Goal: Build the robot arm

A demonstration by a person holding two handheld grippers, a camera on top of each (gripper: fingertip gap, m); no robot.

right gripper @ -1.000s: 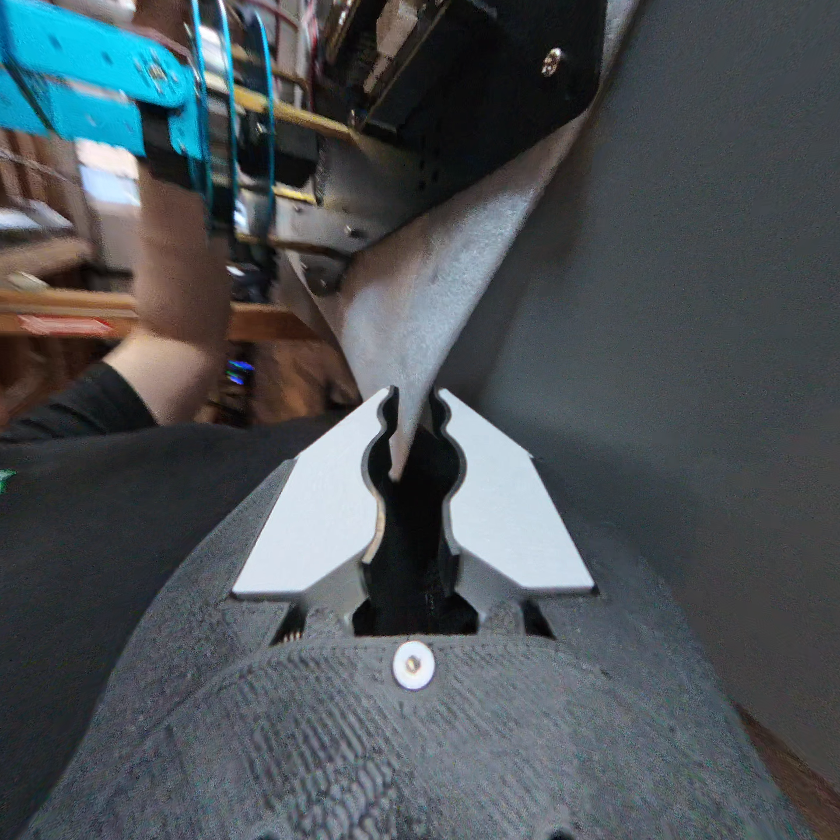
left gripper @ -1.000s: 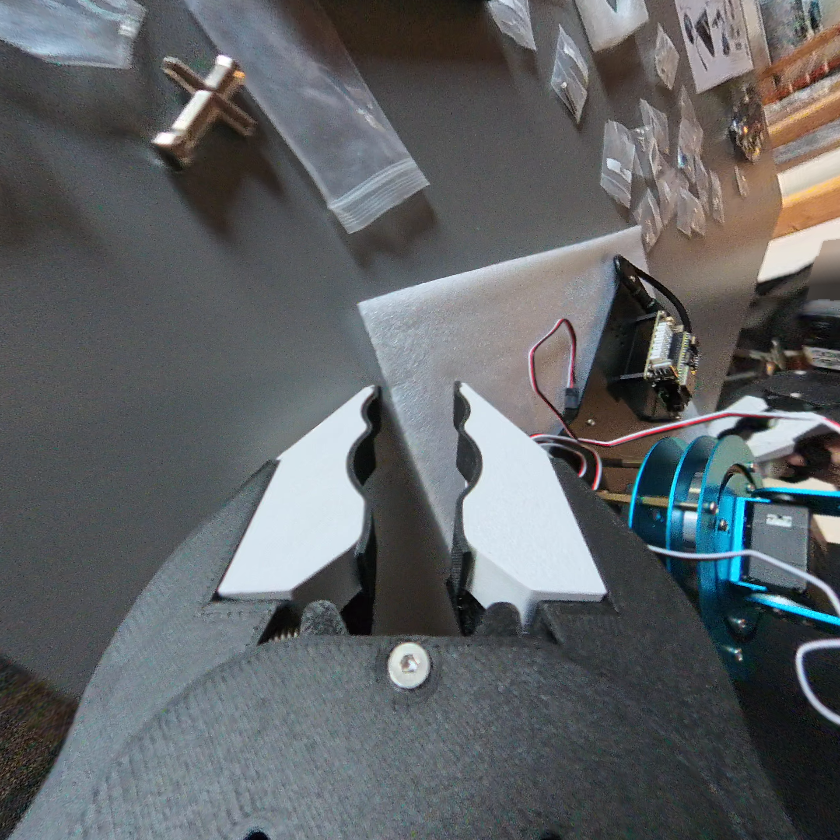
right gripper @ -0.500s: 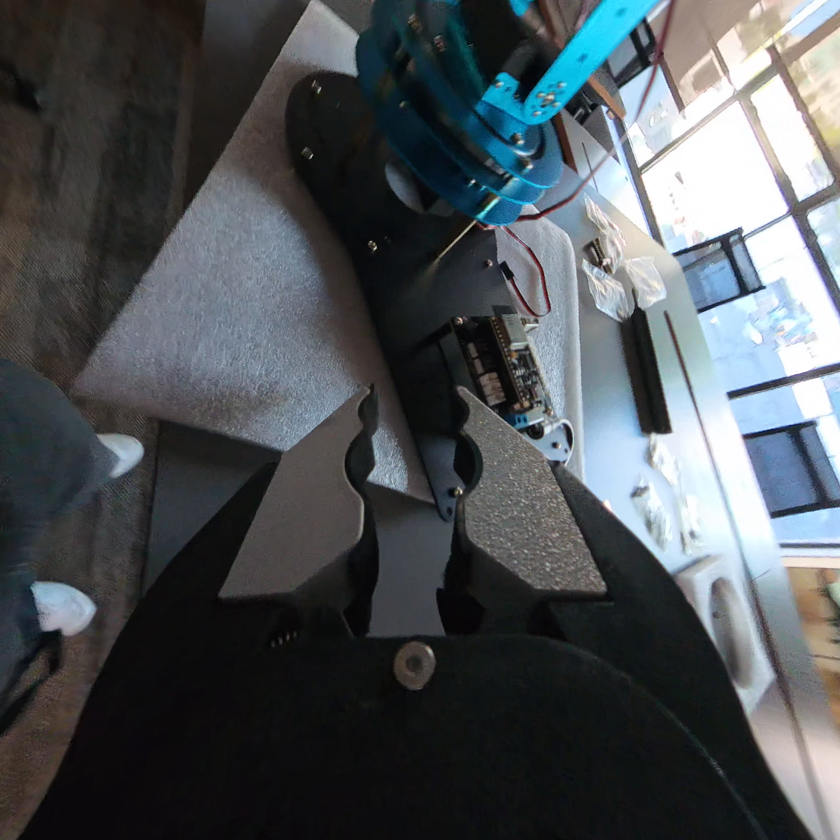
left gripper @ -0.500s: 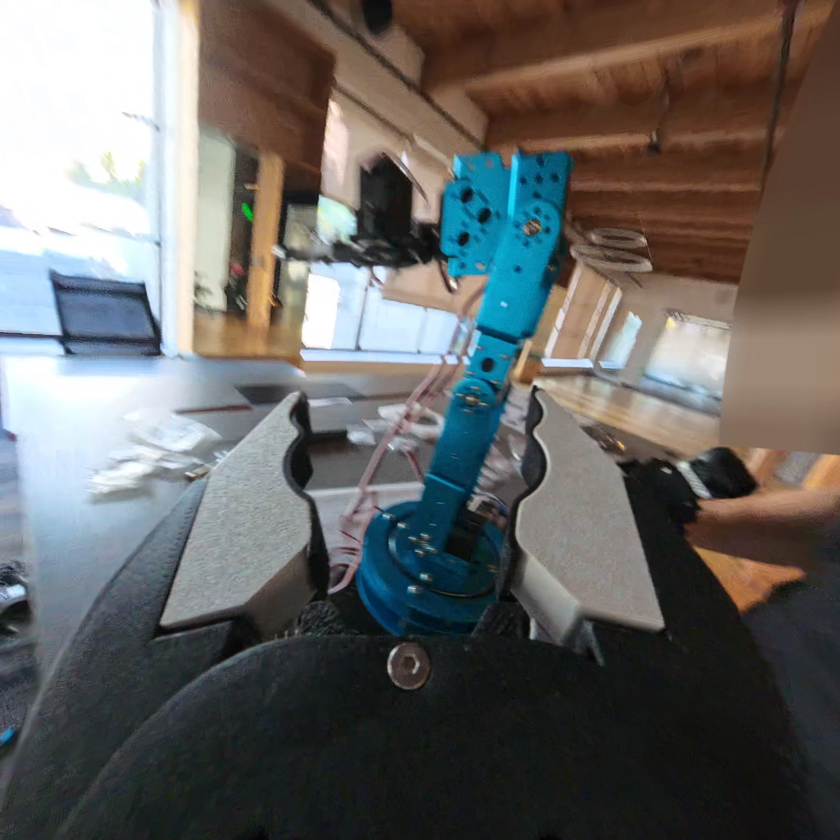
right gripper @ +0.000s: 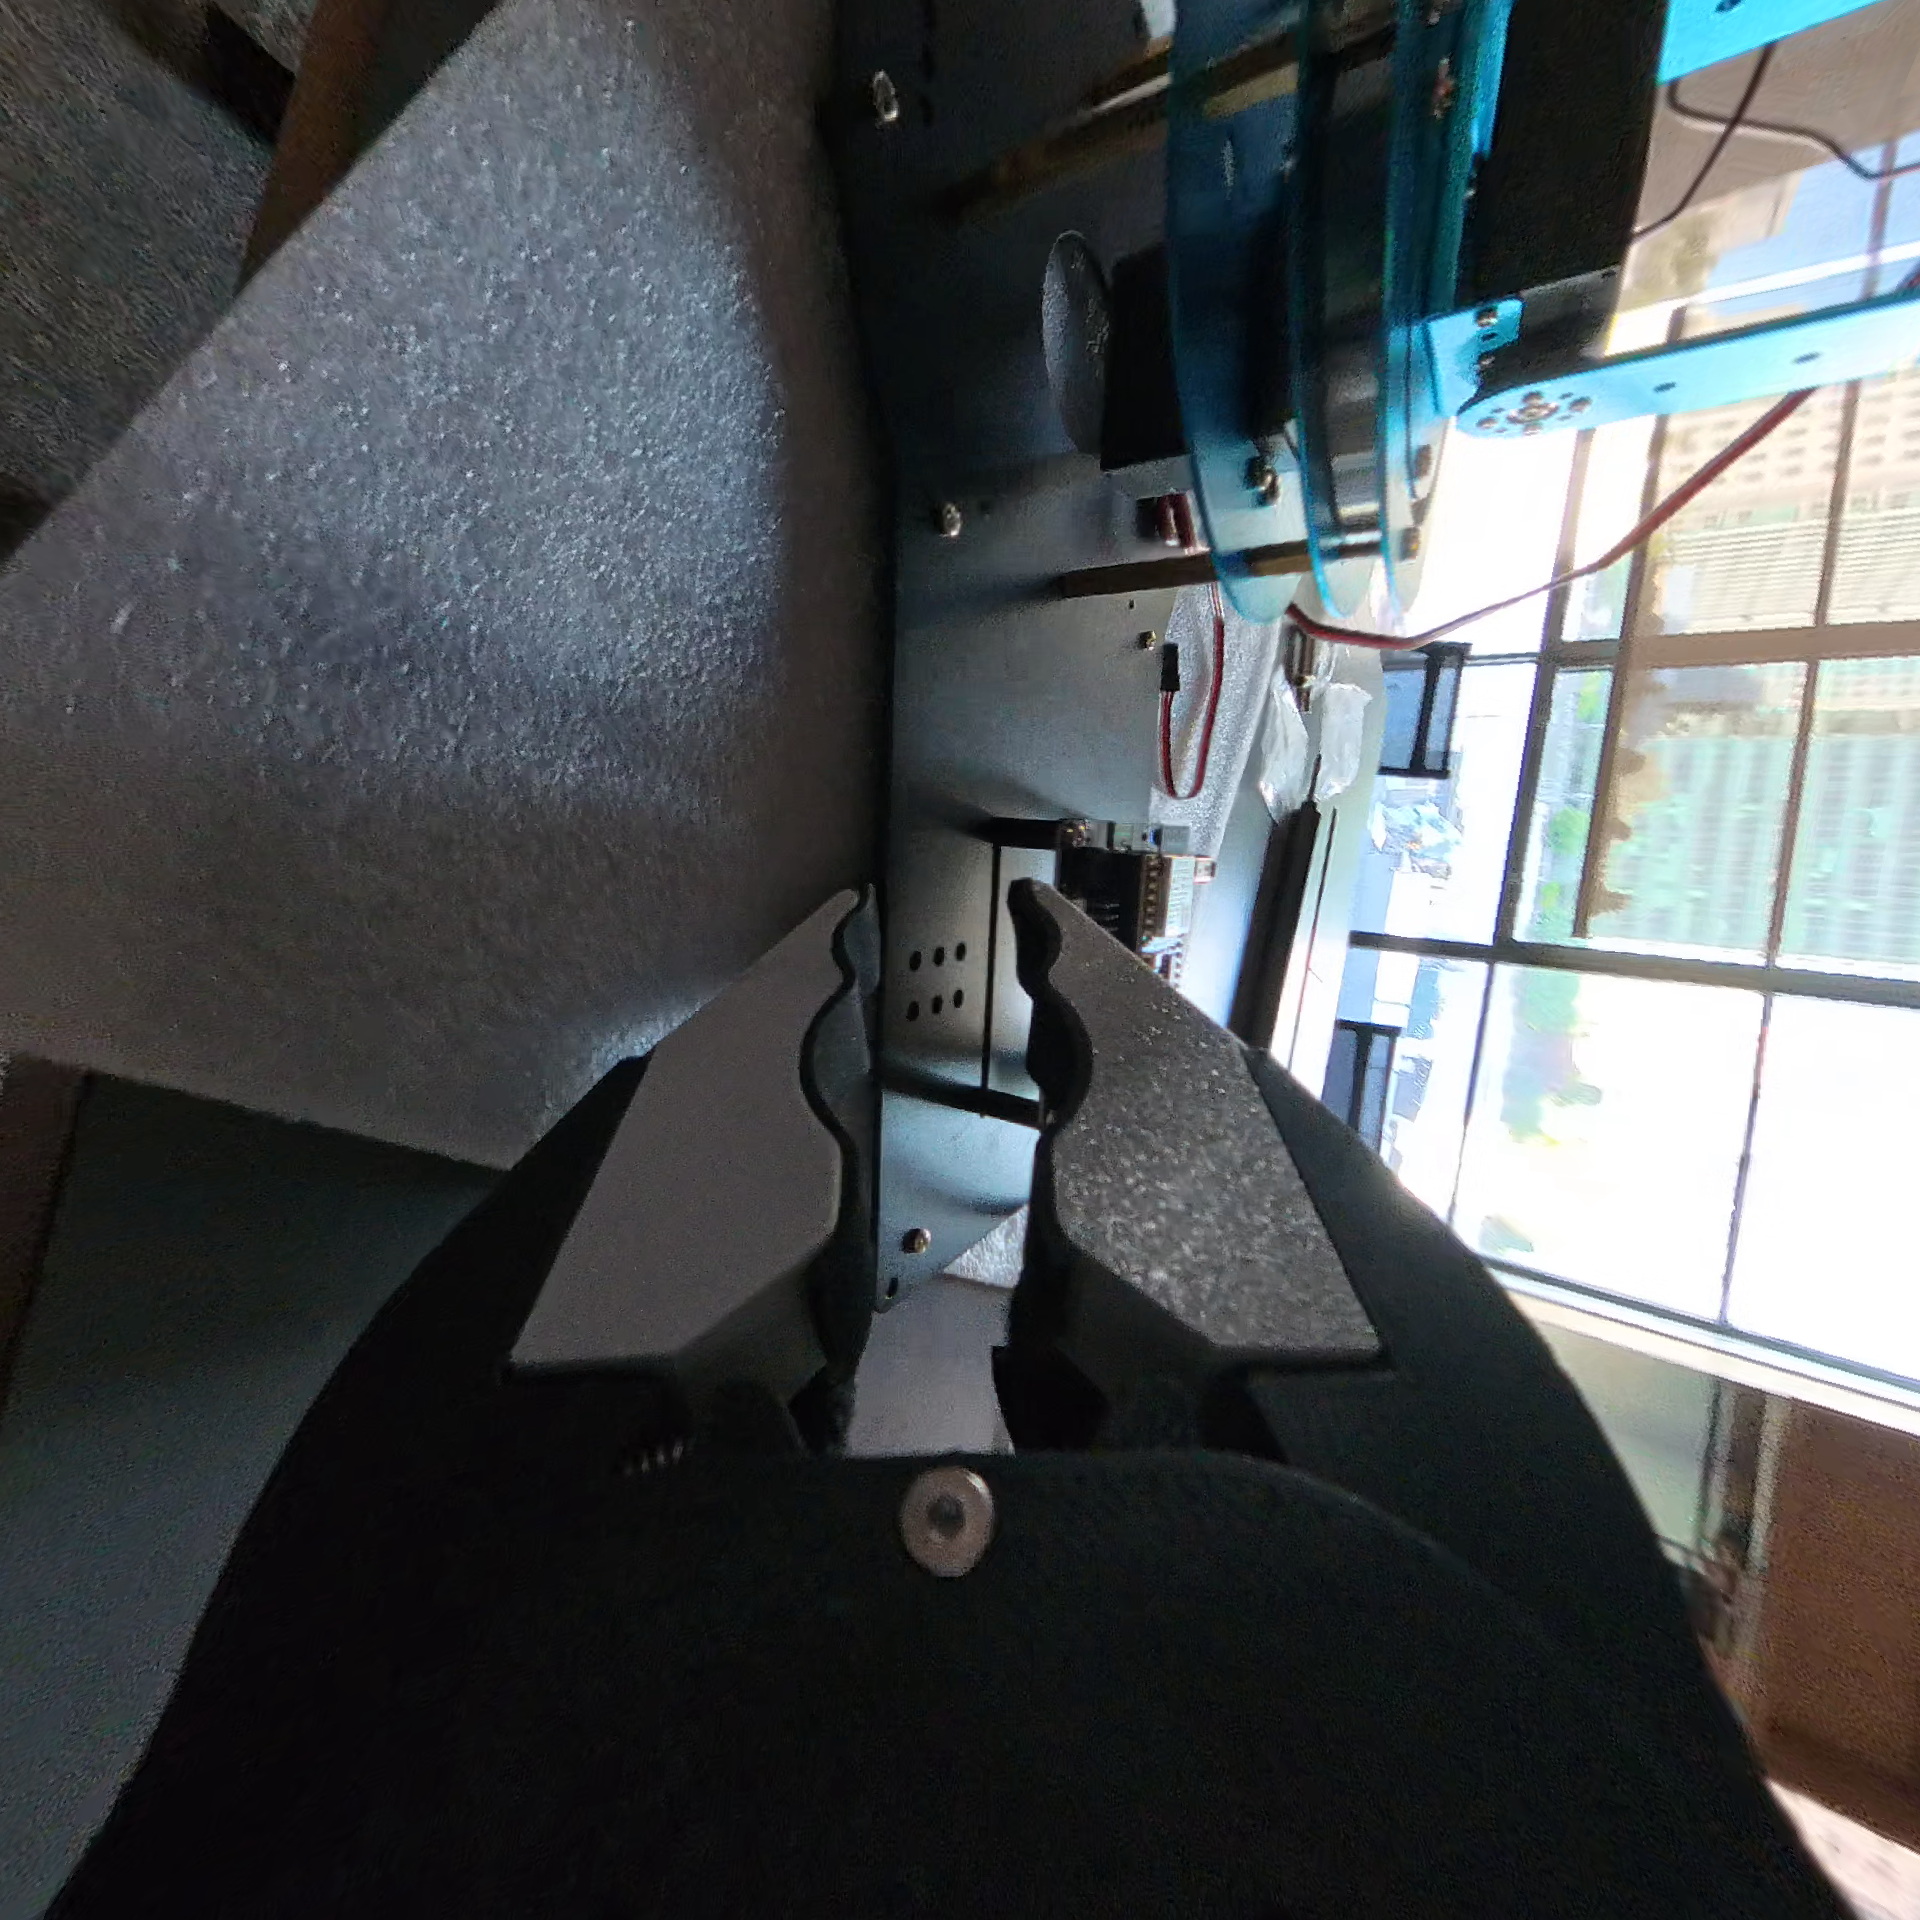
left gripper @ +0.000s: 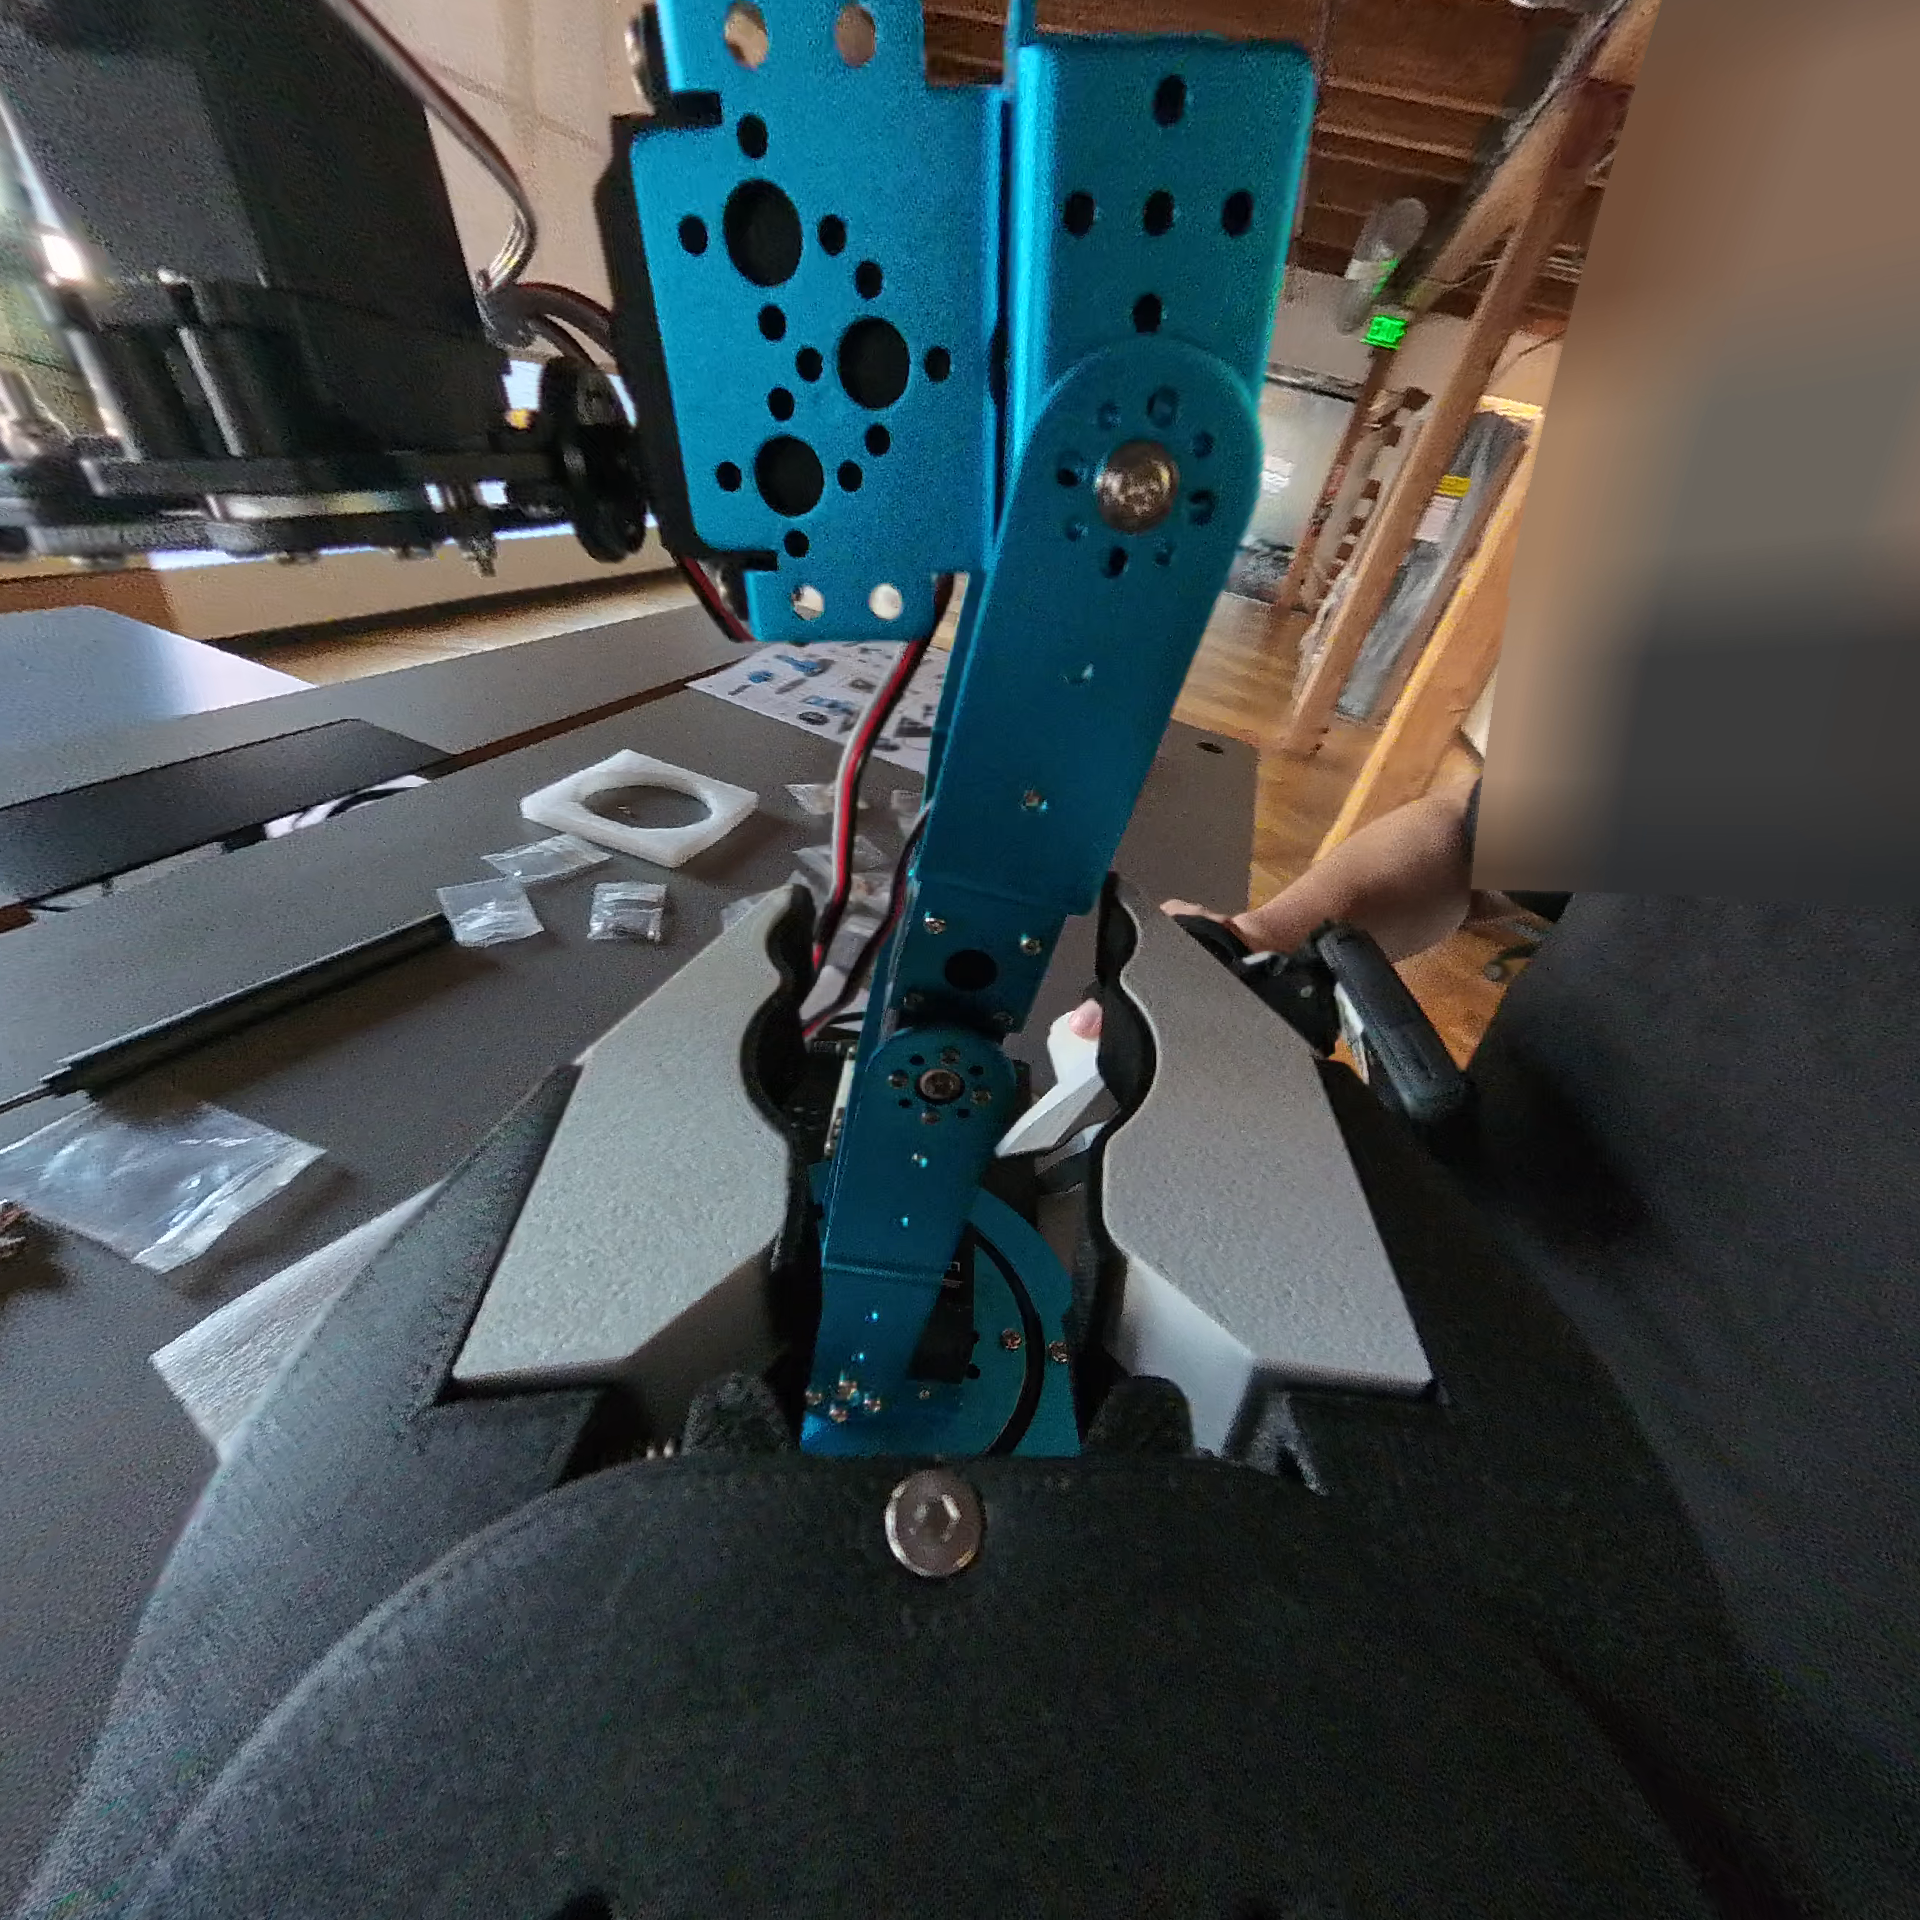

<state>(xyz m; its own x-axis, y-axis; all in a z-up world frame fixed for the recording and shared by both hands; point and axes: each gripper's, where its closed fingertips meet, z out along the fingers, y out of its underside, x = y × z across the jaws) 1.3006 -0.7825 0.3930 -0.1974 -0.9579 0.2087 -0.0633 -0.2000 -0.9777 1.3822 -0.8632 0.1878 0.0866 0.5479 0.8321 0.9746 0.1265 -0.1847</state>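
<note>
A blue metal robot arm (left gripper: 1049, 644) stands upright on a round blue turntable (right gripper: 1278, 312) bolted to a black base plate (right gripper: 997, 675). My left gripper (left gripper: 951, 914) is open, with a finger on each side of the arm's lower link; I cannot tell whether they touch it. My right gripper (right gripper: 943, 899) is rolled sideways and open, and a corner of the base plate lies between its fingers. A circuit board (right gripper: 1122, 883) sits on the plate just beyond them. The right gripper also shows in the left wrist view (left gripper: 1351, 997), held by a hand (left gripper: 1330, 904).
The plate rests on a grey foam sheet (right gripper: 468, 520) on a dark table (left gripper: 416, 1060). On the table lie small plastic bags (left gripper: 488, 909), a white foam square with a round hole (left gripper: 639, 805), a black rod (left gripper: 239, 997) and a printed sheet (left gripper: 831, 686). Red and white wires (right gripper: 1184, 727) trail from the arm. The grippers' ends are close to 25 cm from one another.
The right gripper let go of the foam sheet corner and now stands open at the base plate corner. The left gripper swung up from the table, opened wider and closed in around the blue arm.
</note>
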